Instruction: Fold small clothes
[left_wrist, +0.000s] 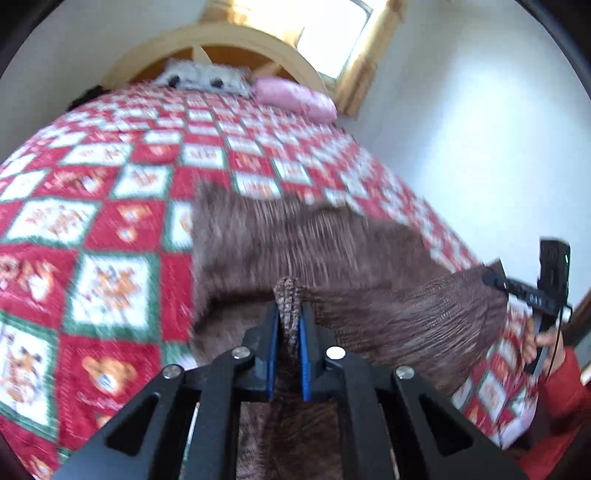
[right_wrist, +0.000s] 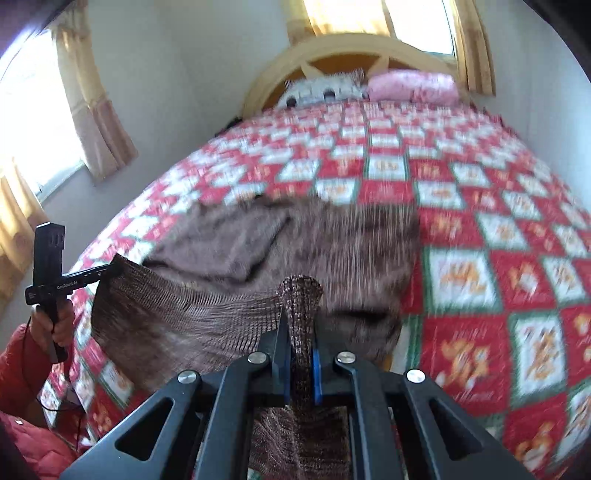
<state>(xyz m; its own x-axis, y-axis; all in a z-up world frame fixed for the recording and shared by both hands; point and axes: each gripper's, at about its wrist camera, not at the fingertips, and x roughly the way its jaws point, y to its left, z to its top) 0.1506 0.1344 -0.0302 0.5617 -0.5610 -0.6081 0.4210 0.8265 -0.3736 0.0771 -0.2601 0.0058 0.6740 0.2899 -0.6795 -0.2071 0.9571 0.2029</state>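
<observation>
A brown knitted garment (left_wrist: 295, 236) hangs stretched between both grippers, lifted at its near edge, while its far part lies on the bed. My left gripper (left_wrist: 290, 310) is shut on a bunched fold of that edge, pinched between the blue pads. In the right wrist view my right gripper (right_wrist: 300, 325) is likewise shut on a fold of the garment (right_wrist: 332, 240). Each view shows the other gripper at the garment's opposite corner: the right gripper (left_wrist: 493, 277) and the left gripper (right_wrist: 114, 269), each held by a hand in a red sleeve.
The bed is covered by a red, white and green teddy-bear quilt (left_wrist: 110, 229). A grey-white pillow (left_wrist: 203, 75) and a pink pillow (left_wrist: 295, 98) lie by the wooden headboard (left_wrist: 236, 35). A white wall (left_wrist: 480, 129) runs along the bed's right side; curtained windows (right_wrist: 44, 122) stand at the left.
</observation>
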